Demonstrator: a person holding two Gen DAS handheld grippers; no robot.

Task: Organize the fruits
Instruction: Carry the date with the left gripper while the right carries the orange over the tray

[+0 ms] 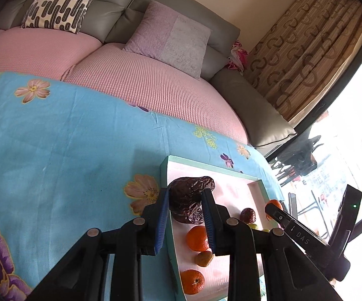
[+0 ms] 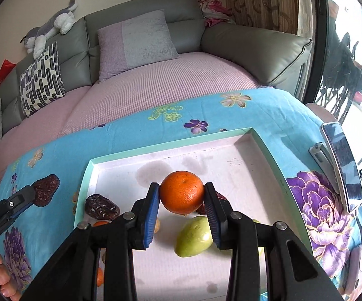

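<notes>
A wrinkled dark date (image 1: 189, 200) hangs over the left rim of the mint-edged tray (image 1: 207, 166), with my left gripper (image 1: 186, 219) shut on it. Below it in the tray lie three oranges (image 1: 197, 238) and another date (image 1: 248, 215). In the right wrist view my right gripper (image 2: 182, 207) is shut on an orange (image 2: 182, 192) above the tray (image 2: 170, 148). A green fruit (image 2: 193, 237) and a date (image 2: 102, 207) rest on the tray floor. The left gripper's held date (image 2: 46, 189) shows at the far left.
The tray sits on a blue floral cloth (image 1: 63, 135) over a table. A phone on a stand (image 2: 342, 168) is at the table's right edge. A grey sofa with pink covers and cushions (image 2: 140, 42) lies behind. A person's fingers (image 2: 3, 279) show bottom left.
</notes>
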